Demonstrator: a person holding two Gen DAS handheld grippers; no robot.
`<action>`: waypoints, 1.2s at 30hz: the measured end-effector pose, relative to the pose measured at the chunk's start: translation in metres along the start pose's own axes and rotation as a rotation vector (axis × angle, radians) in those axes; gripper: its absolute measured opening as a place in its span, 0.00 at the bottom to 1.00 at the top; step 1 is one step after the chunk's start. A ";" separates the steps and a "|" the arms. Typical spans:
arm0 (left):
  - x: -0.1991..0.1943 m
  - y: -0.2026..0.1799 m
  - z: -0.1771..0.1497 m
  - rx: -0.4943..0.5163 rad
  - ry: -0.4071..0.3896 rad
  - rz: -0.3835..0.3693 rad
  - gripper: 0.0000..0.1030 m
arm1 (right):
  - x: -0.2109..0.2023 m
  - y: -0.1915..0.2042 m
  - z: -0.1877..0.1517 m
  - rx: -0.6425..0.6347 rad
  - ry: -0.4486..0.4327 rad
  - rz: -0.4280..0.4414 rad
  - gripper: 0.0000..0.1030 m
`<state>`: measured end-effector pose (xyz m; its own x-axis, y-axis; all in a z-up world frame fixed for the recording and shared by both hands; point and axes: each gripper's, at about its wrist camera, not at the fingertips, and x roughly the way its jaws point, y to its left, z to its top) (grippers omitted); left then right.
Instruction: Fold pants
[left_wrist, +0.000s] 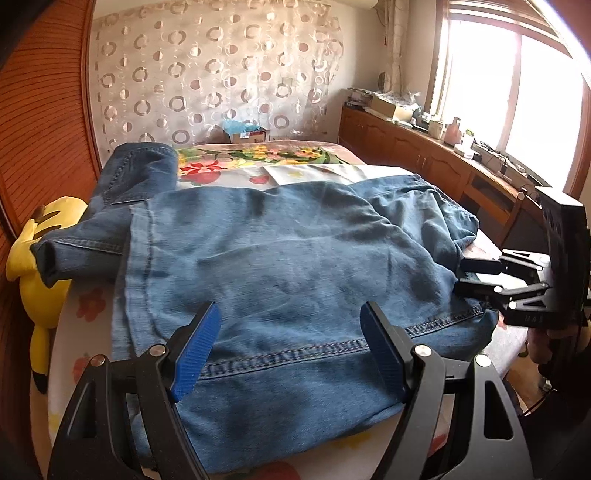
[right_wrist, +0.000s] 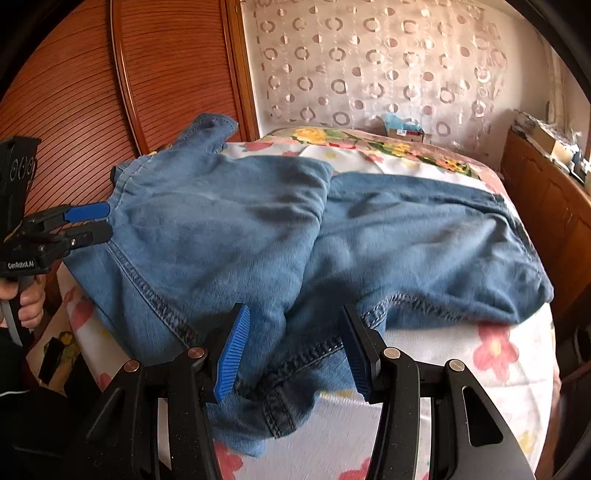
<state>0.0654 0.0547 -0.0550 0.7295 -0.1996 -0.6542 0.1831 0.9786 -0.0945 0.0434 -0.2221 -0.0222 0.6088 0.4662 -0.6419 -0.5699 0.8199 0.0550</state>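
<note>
1. The jeans lie rumpled along the bed's near edge.
2. My left gripper and right gripper gape, holding nothing.
3. I judge denim soft and heavy; pinch the stitched hems.

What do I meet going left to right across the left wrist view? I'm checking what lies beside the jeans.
Yellow plush toy → jeans → right gripper at the jeans' right edge → hand holding it.
</note>
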 end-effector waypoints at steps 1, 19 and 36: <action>0.002 -0.002 0.001 0.002 0.002 -0.001 0.76 | 0.001 0.000 -0.002 -0.001 0.002 -0.002 0.50; 0.026 -0.028 0.002 0.031 0.048 -0.015 0.76 | 0.008 0.000 -0.023 0.026 -0.029 -0.023 0.61; 0.041 -0.048 -0.001 0.047 0.068 -0.032 0.76 | -0.033 -0.039 -0.036 0.145 -0.099 -0.056 0.66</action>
<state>0.0861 -0.0002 -0.0779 0.6768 -0.2253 -0.7008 0.2374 0.9679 -0.0819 0.0255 -0.2816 -0.0305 0.6927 0.4429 -0.5692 -0.4523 0.8815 0.1354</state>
